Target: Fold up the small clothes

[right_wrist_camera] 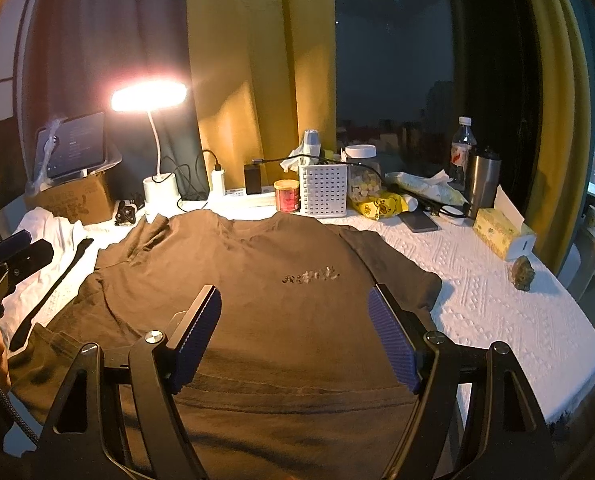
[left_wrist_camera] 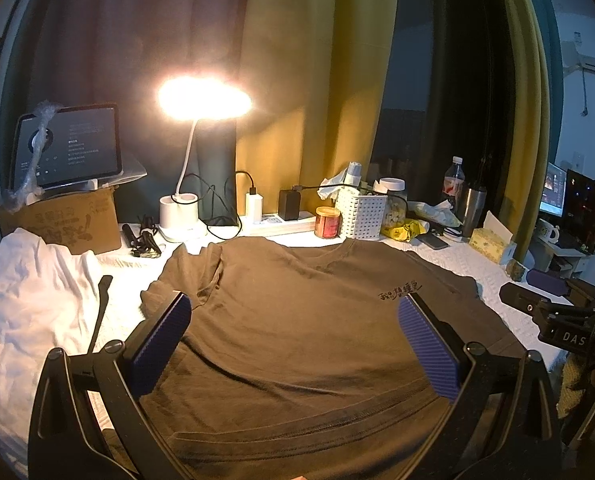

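Here we hold both grippers above the near edge of a brown T-shirt [left_wrist_camera: 297, 344], which lies spread flat and face up on a table covered with a white textured cloth [right_wrist_camera: 497, 300]. The shirt's collar points to the far side, a small line of printed characters [right_wrist_camera: 308, 275] sits on the chest, and both short sleeves lie out to the sides. Our left gripper [left_wrist_camera: 293, 308] has its blue-padded fingers [left_wrist_camera: 161, 344] spread wide with nothing between them, hovering over the shirt's near left part. Our right gripper [right_wrist_camera: 295, 300] is likewise spread apart and holds nothing, over the near right part of the shirt. To the left of the shirt lies a crumpled white garment [left_wrist_camera: 29, 300], with a dark strap [left_wrist_camera: 99, 308] between the two. Along the far edge we see a lit desk lamp [left_wrist_camera: 201, 98], a tablet [left_wrist_camera: 69, 144] propped on a cardboard box [left_wrist_camera: 69, 224], a white perforated basket [right_wrist_camera: 323, 190], a red jar [right_wrist_camera: 287, 196], a plastic bottle [right_wrist_camera: 462, 148] and a steel tumbler [right_wrist_camera: 483, 180]. A tissue box [right_wrist_camera: 501, 234] rests at the far right.
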### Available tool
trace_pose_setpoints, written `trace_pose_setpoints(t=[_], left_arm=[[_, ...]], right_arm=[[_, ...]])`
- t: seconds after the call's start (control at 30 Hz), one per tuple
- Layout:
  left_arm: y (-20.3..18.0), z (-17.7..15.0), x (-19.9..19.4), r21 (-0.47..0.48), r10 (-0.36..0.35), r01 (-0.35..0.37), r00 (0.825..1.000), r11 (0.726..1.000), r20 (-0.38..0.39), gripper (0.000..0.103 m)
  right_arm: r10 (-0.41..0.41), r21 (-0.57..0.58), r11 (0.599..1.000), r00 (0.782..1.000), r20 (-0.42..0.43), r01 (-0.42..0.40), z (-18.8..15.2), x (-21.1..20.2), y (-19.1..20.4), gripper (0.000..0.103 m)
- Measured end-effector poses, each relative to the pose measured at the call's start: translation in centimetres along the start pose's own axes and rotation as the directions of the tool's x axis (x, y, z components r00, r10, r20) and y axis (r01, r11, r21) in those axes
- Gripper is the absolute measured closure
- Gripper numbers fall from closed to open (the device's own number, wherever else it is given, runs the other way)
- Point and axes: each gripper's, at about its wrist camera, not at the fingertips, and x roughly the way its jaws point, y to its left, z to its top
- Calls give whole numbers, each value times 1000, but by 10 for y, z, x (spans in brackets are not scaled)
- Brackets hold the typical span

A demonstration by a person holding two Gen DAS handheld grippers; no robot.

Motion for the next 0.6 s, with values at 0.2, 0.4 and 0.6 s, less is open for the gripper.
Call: trace_pose_setpoints(t=[0.2, 0.4, 0.6], left_arm=[[1, 4, 17, 3, 10, -10, 999, 1000, -37, 1], [1, 11, 37, -19, 2, -4, 997, 1000, -75, 1], [-5, 19, 59, -24, -10, 8, 994, 1000, -110, 1]], right_arm=[[0, 10, 1000, 1000, -26, 0, 5, 16, -7, 24], [0, 17, 1000, 999, -51, 1, 12, 34, -17, 24], [-3, 28, 1000, 998, -65, 5, 22, 53, -30, 24]])
